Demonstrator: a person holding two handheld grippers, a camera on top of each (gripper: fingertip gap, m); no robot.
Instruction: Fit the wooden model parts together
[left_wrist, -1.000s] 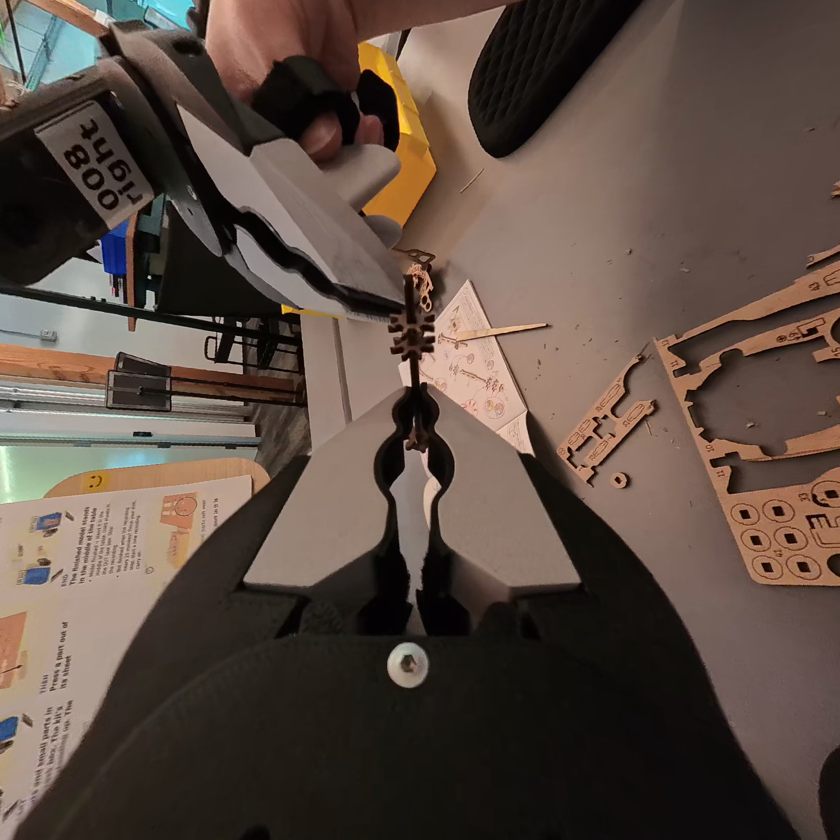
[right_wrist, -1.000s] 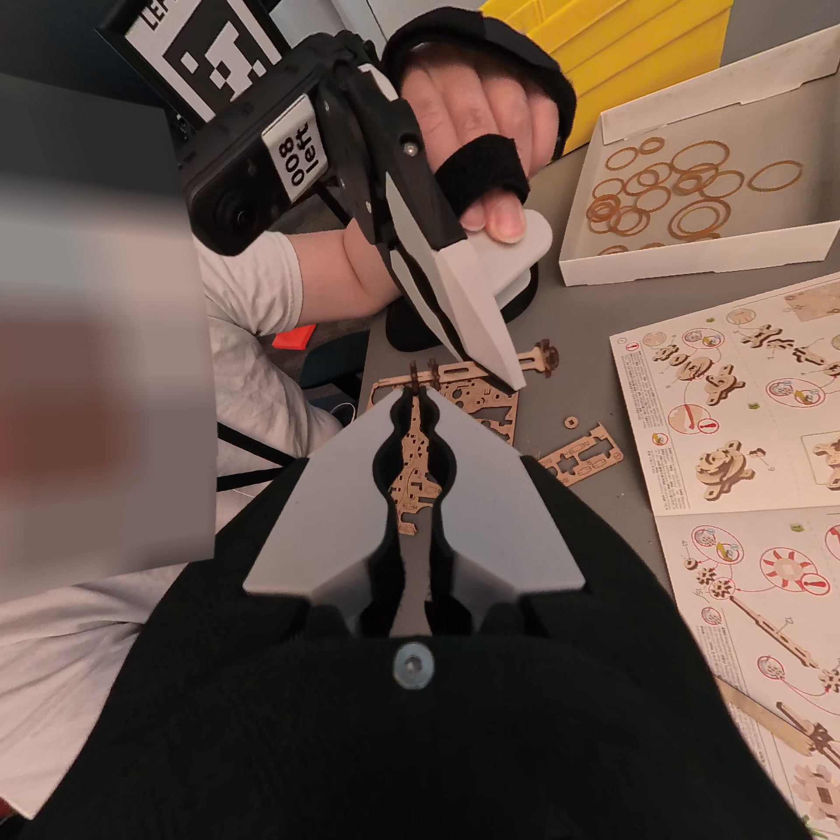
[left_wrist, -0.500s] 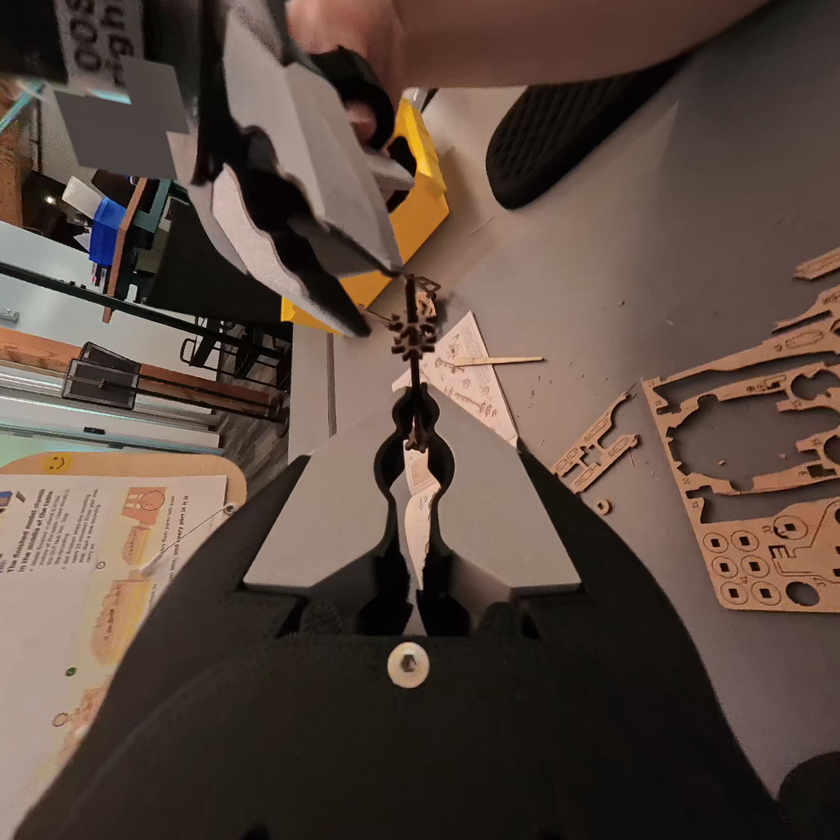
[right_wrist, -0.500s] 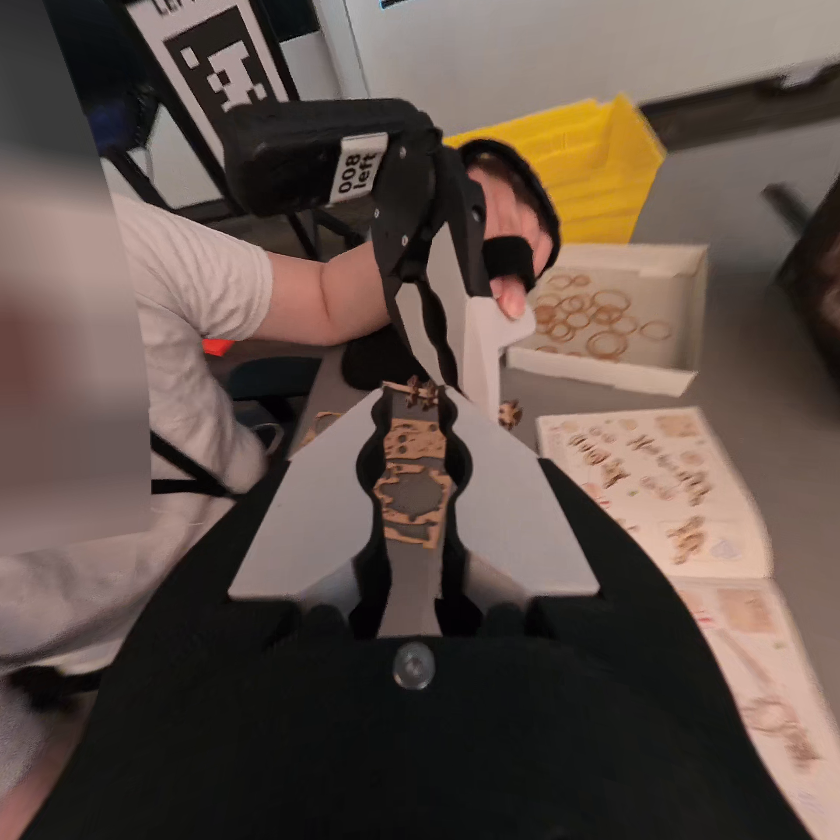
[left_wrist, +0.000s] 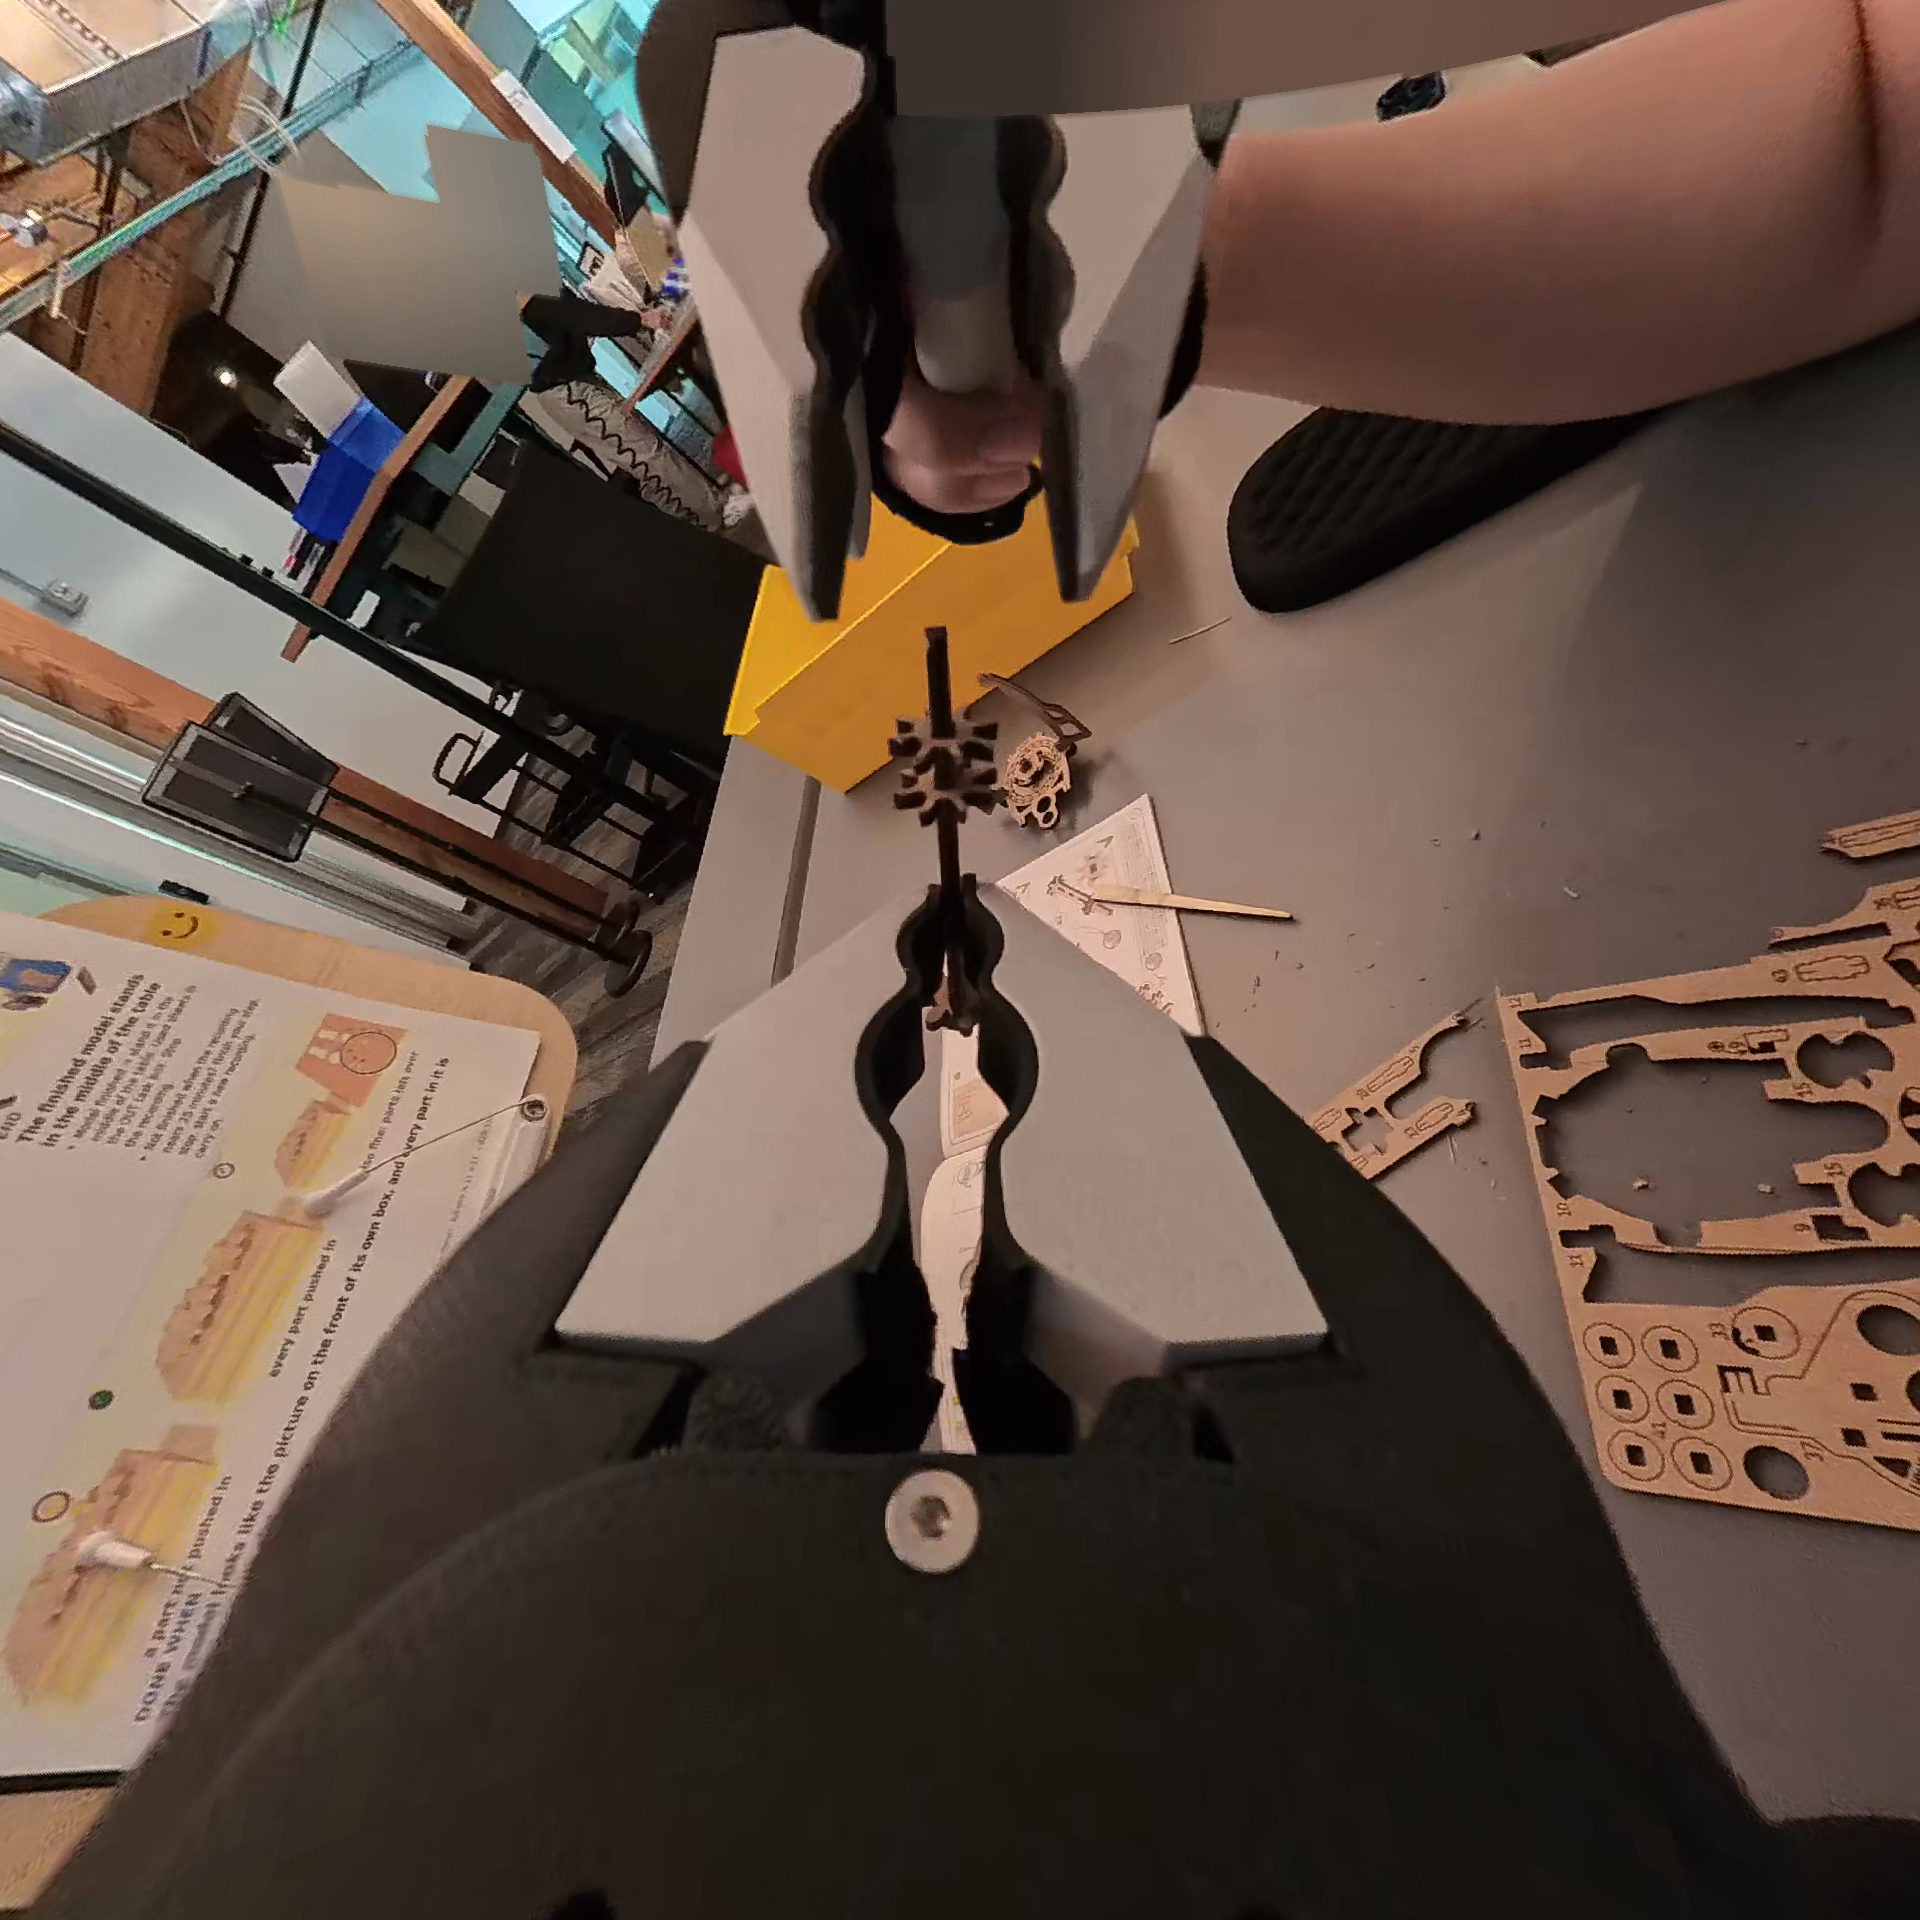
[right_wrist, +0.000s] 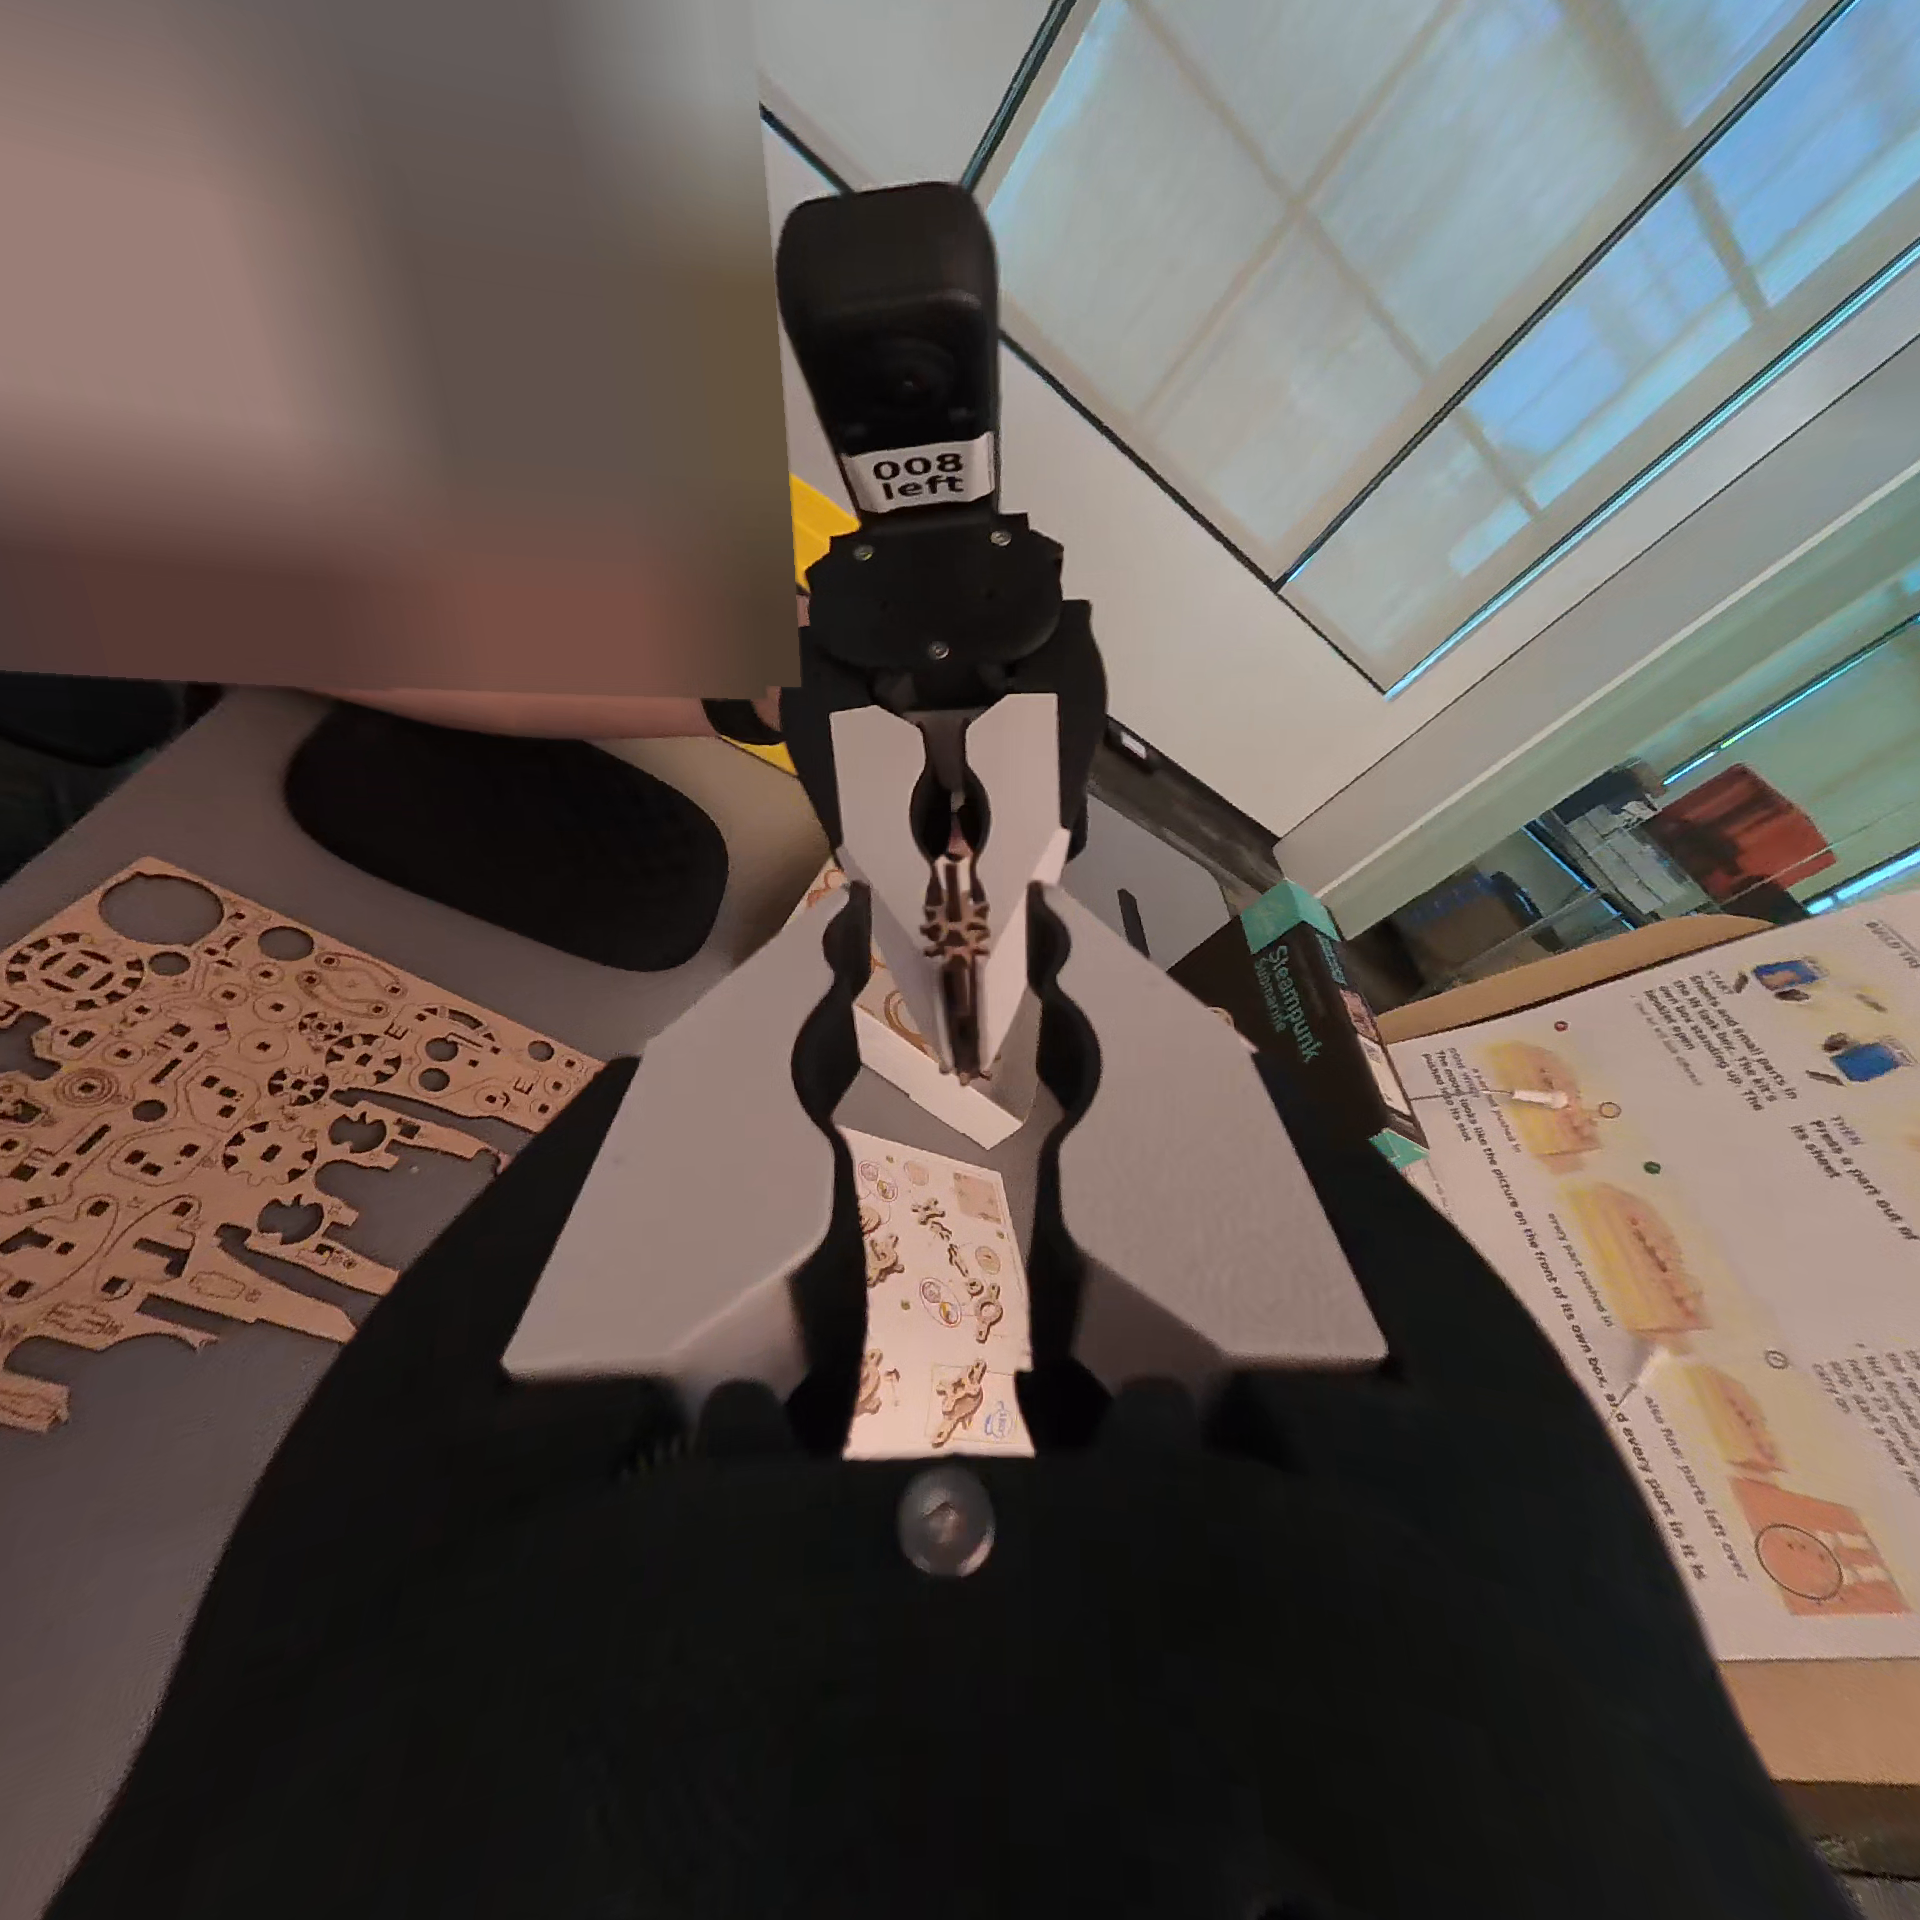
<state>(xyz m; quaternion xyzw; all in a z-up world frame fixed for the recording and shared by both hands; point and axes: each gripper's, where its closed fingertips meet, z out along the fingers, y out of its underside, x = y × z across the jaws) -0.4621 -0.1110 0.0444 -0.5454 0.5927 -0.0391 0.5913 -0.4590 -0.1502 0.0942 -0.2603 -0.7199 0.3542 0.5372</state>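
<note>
My left gripper (left_wrist: 951, 896) is shut on a thin dark wooden axle (left_wrist: 938, 675) that carries a small toothed gear (left_wrist: 940, 774). The axle sticks out forward from the fingertips. My right gripper (left_wrist: 948, 605) faces it head on, open and empty, with its jaws wide on either side of the axle's free end and not touching it. In the right wrist view my right gripper (right_wrist: 948, 906) frames the gear (right_wrist: 951, 927), and the left gripper (right_wrist: 951, 860) points straight at the camera.
Punched wooden part sheets (left_wrist: 1714, 1195) (right_wrist: 208, 1091) lie on the grey table. A small wooden assembly (left_wrist: 1039, 771), a loose cut-out piece (left_wrist: 1392, 1112), an instruction booklet (right_wrist: 935, 1268), a yellow bin (left_wrist: 883, 665), a black pad (right_wrist: 499, 842) and a laminated sheet (left_wrist: 208, 1195) are around. The left gripper's tips are roughly 6 cm from the right gripper's. My left tips are roughly 20 cm from the loose cut-out piece (left_wrist: 1392, 1112).
My right gripper has opened and swung round from the side of the axle to face the left gripper head on. The left gripper still holds the axle and gear.
</note>
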